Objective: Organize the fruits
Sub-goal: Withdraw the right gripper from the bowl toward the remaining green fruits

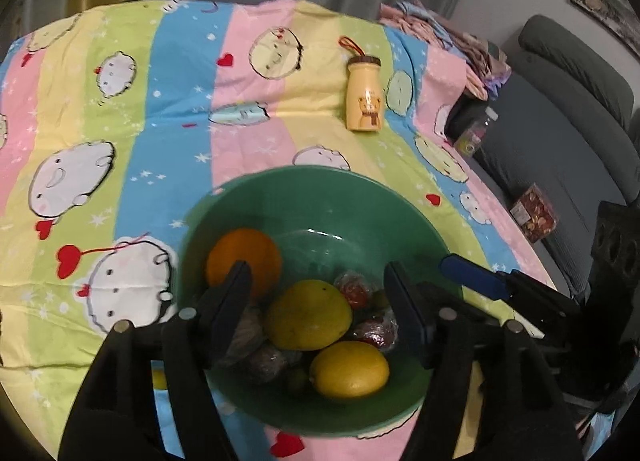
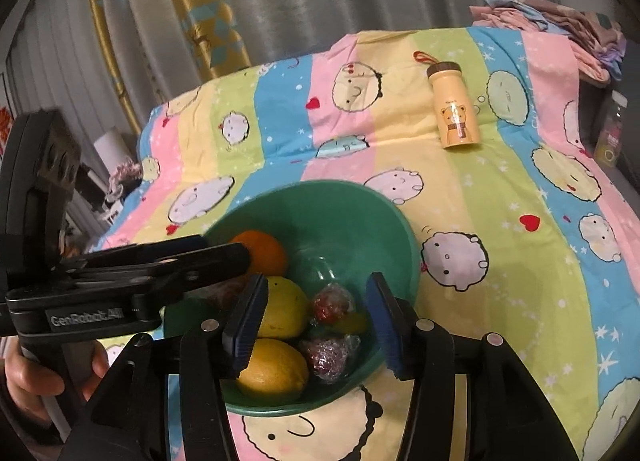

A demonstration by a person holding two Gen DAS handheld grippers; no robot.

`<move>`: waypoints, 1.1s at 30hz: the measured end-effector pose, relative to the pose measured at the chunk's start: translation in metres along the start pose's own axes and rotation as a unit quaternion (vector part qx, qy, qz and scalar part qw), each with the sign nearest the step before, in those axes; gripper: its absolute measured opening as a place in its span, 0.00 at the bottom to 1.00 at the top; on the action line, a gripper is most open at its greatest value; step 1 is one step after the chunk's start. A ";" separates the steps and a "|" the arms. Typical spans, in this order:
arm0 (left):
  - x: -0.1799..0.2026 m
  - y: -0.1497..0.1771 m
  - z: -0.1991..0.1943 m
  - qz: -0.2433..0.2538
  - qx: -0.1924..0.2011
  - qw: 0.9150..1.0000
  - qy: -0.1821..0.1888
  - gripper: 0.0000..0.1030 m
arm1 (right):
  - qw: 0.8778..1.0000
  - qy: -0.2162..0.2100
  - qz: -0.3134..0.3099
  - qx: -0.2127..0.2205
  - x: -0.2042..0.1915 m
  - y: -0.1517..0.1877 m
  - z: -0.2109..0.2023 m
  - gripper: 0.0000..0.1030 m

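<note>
A green bowl (image 1: 312, 175) (image 2: 320, 186) sits on the striped cartoon cloth. It holds an orange (image 1: 244, 261) (image 2: 262, 251), a large yellow citrus (image 1: 308, 315) (image 2: 284, 309), a lemon (image 1: 350, 369) (image 2: 276, 369) and several small fruits wrapped in clear film (image 1: 354, 289) (image 2: 330, 355). My left gripper (image 1: 320, 301) hovers open over the bowl, its fingers straddling the yellow citrus without touching it. My right gripper (image 2: 316, 325) is open over the bowl's near right side, above the wrapped fruits. Each gripper shows at the edge of the other's view.
A yellow bear-print bottle (image 1: 364, 95) (image 2: 454, 109) lies on the cloth beyond the bowl. Folded clothes (image 1: 440, 33) (image 2: 560, 21) pile at the far right corner. A grey sofa (image 1: 560, 121) with a patterned box (image 1: 534, 213) is to the right. A person's hand (image 2: 24, 377) grips the left tool.
</note>
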State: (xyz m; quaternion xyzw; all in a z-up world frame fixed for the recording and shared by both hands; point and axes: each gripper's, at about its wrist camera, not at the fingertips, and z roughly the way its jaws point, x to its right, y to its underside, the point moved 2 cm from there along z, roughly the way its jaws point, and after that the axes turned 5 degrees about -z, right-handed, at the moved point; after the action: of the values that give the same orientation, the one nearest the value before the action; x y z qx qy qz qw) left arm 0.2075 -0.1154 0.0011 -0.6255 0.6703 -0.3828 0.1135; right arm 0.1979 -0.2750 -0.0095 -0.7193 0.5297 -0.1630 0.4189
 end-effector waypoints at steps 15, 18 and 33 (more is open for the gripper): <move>-0.090 0.042 -0.091 -0.117 0.061 0.990 -0.047 1.00 | 0.999 -0.031 0.016 0.016 -0.010 0.002 -0.017 0.52; -0.101 0.064 -0.099 -0.138 0.062 0.987 -0.056 1.00 | 0.998 -0.052 0.005 0.018 -0.020 0.004 -0.021 0.52; -0.144 0.148 -0.182 -0.189 0.099 0.965 -0.155 1.00 | 0.987 -0.123 -0.105 0.014 -0.119 0.035 -0.046 0.52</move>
State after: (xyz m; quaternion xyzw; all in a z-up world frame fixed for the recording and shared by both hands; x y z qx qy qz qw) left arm 0.0090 0.0738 -0.0190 -0.7782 0.4730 -0.3600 0.2026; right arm 0.0985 -0.1912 0.0158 -0.7796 0.3932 -0.1237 0.4714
